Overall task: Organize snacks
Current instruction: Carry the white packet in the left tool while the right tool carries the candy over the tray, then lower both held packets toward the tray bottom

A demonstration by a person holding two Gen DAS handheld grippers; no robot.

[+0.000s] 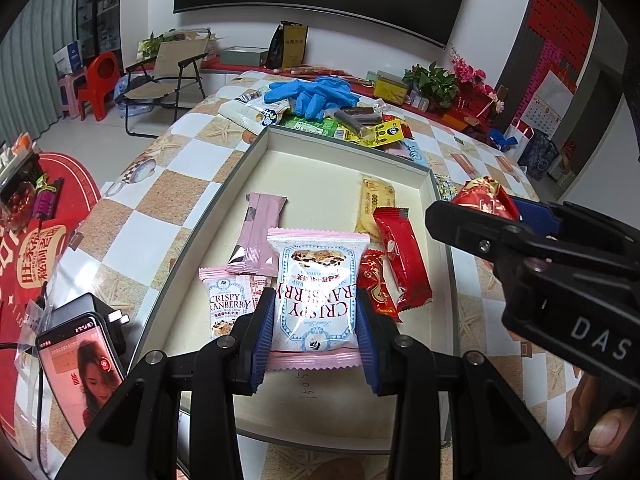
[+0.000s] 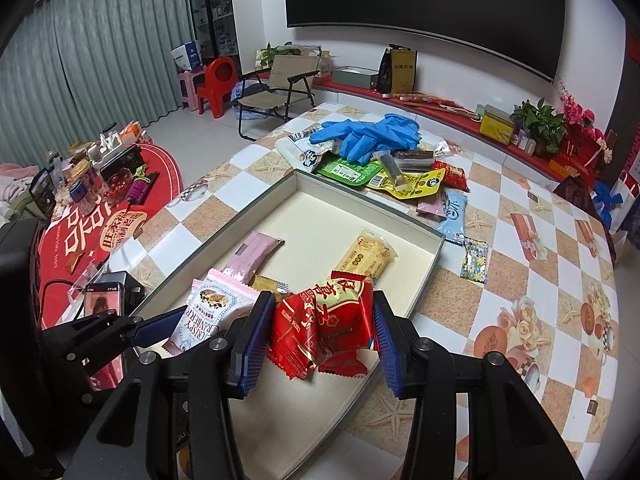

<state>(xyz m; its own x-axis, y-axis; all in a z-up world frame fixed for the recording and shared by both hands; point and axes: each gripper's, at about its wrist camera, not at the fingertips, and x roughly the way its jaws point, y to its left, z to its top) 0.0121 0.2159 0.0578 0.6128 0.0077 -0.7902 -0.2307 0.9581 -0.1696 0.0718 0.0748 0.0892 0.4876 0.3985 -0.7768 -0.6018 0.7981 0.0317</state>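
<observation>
My left gripper (image 1: 316, 320) is shut on a pink-and-white Crispy Cranberry packet (image 1: 316, 296), held over the near part of the cream tray (image 1: 248, 152). In the tray lie a second cranberry packet (image 1: 228, 304), a pink bar (image 1: 260, 232), a yellow packet (image 1: 376, 204) and two red packets (image 1: 400, 256). My right gripper (image 2: 322, 312) is shut on a crumpled red-and-gold packet (image 2: 328, 320) above the tray's (image 2: 436, 240) near right side. The left wrist view shows that gripper (image 1: 484, 208) to the right, level with the tray's right rim.
Beyond the tray lies a pile of loose snacks (image 2: 408, 184) with blue gloves (image 2: 372, 132) on top. A phone (image 1: 80, 368) and a charger sit left of the tray near the table's edge. A low red table (image 2: 100, 208) with jars stands further left. A person's hand (image 1: 600, 432) grips the right handle.
</observation>
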